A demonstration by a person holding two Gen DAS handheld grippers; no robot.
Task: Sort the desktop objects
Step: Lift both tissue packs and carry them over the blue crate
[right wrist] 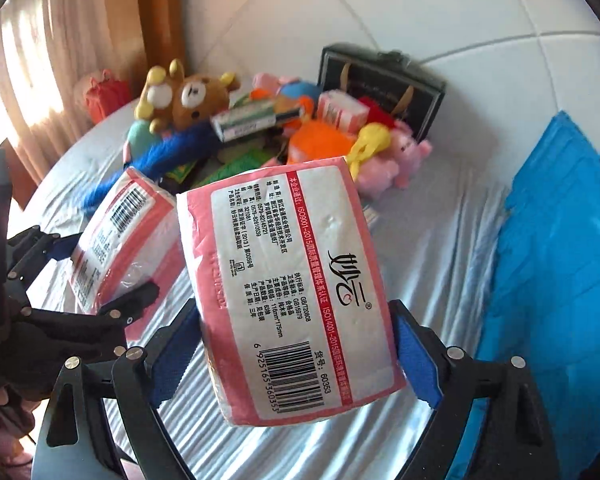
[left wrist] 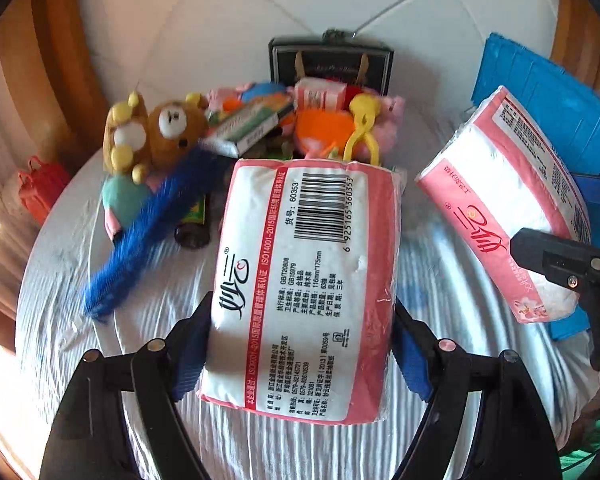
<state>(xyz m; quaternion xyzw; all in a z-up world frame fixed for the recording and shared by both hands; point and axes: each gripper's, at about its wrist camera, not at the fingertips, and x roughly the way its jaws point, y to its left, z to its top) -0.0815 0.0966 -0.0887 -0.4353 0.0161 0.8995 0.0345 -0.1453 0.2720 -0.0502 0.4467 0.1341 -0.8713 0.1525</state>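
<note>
Tissue packs, two, soft plastic-wrapped bricks in pink and white with printed barcodes: we are holding one in each gripper, above the table. The left gripper point(left wrist: 300, 344) is pinching the left tissue pack point(left wrist: 304, 280) across its width, blue ribbed pads pressed into both flanks; the right gripper point(right wrist: 296, 352) is clamping the right tissue pack point(right wrist: 292, 292) the same way, jaws spread wide only because the pack is wide. Both packs are hanging clear of the white cloth point(left wrist: 100, 280), which is lying in fine ripples over the round table. We are judging the step as carrying the pair toward a sorting place, possibly the blue bin point(right wrist: 548, 280) at the right, though its inside is not showing. To do it well we are keeping the squeeze steady, since the film is slick and the filling yields, keeping the packs apart from each other, and lowering them flat rather than dropping. Remaining stock, heaped at the far side: a brown plush bear point(left wrist: 172, 128), fuzzy; a blue feathery strip point(left wrist: 152, 224); a green-and-white box point(left wrist: 248, 128), rigid card; an orange plush point(left wrist: 320, 132); a yellow plastic clip point(left wrist: 362, 128); a pink plush point(right wrist: 396, 160); a dark paper bag point(left wrist: 332, 64) standing behind.
</note>
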